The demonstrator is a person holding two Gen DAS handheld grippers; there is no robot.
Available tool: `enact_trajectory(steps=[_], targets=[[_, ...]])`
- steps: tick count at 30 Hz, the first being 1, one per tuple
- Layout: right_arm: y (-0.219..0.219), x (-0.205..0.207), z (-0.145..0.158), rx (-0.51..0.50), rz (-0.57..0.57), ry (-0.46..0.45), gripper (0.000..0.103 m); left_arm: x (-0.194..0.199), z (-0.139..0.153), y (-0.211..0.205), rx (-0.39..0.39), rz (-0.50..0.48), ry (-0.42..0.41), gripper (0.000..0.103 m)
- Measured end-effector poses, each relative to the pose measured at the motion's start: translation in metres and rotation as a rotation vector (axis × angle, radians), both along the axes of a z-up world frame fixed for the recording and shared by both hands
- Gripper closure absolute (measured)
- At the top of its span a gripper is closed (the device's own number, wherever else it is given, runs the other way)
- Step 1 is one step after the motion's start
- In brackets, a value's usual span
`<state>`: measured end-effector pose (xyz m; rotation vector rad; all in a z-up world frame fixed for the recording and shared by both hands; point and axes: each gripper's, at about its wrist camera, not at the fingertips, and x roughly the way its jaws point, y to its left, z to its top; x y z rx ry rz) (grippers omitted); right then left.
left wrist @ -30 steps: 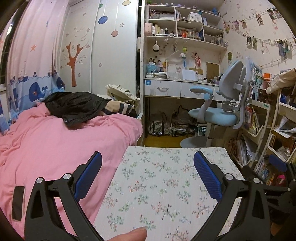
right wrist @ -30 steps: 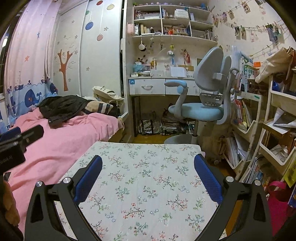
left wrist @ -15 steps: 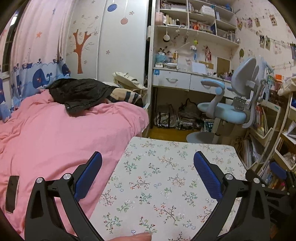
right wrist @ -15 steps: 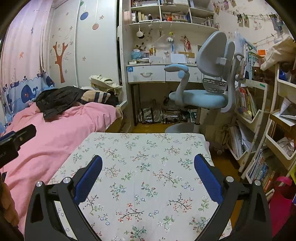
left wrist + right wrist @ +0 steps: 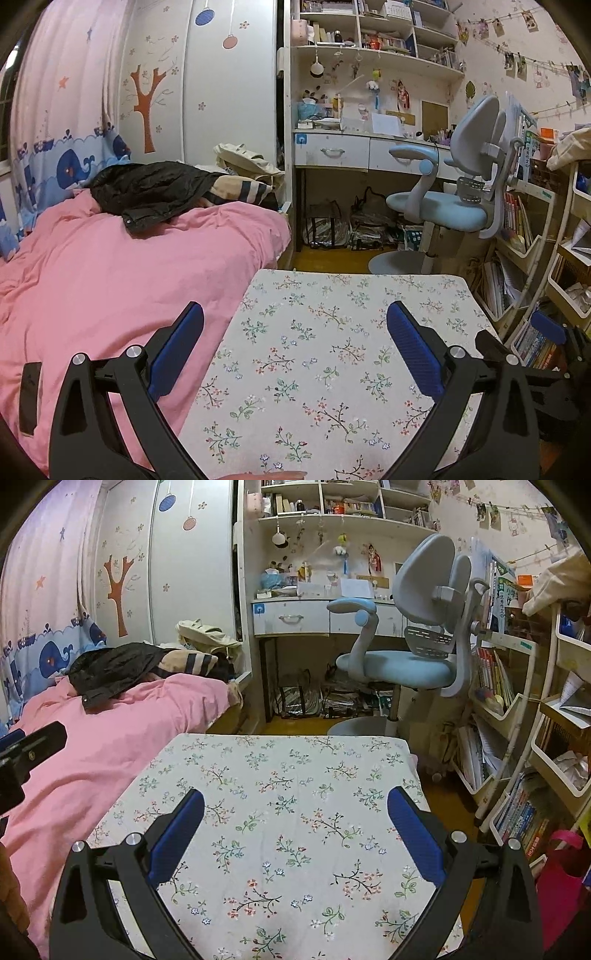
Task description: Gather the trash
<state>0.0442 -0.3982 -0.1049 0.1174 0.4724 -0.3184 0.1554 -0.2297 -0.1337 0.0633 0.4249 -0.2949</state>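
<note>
My left gripper (image 5: 295,334) is open and empty, held over the left part of a small table with a floral cloth (image 5: 351,295). My right gripper (image 5: 295,814) is open and empty over the same table (image 5: 288,760). No trash shows on the cloth in either view. The right gripper's blue-tipped finger shows at the far right of the left wrist view (image 5: 546,326). Part of the left gripper shows at the left edge of the right wrist view (image 5: 33,746).
A bed with a pink cover (image 5: 110,266) lies left of the table, with a black jacket (image 5: 147,192) on it. A blue-grey desk chair (image 5: 406,664) and a white desk (image 5: 295,616) stand beyond. Book shelves (image 5: 517,709) and a pink bag (image 5: 565,886) are at right.
Both grippers have tilted downward and moved a little forward over the table. Both stay open and empty.
</note>
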Motion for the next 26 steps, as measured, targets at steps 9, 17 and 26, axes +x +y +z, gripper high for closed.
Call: enact_trajectory(steps=[9, 17, 26], targets=[[-0.006, 0.013, -0.012, 0.006, -0.005, 0.038, 0.008, 0.001, 0.003, 0.003, -0.026, -0.008, 0.003, 0.007], [-0.022, 0.036, -0.041, 0.029, -0.023, 0.160, 0.008, 0.000, 0.004, 0.000, 0.026, -0.016, -0.002, 0.007], [-0.037, 0.058, -0.071, 0.020, -0.059, 0.298, 0.008, 0.006, 0.008, 0.000, 0.037, -0.039, 0.038, 0.007]])
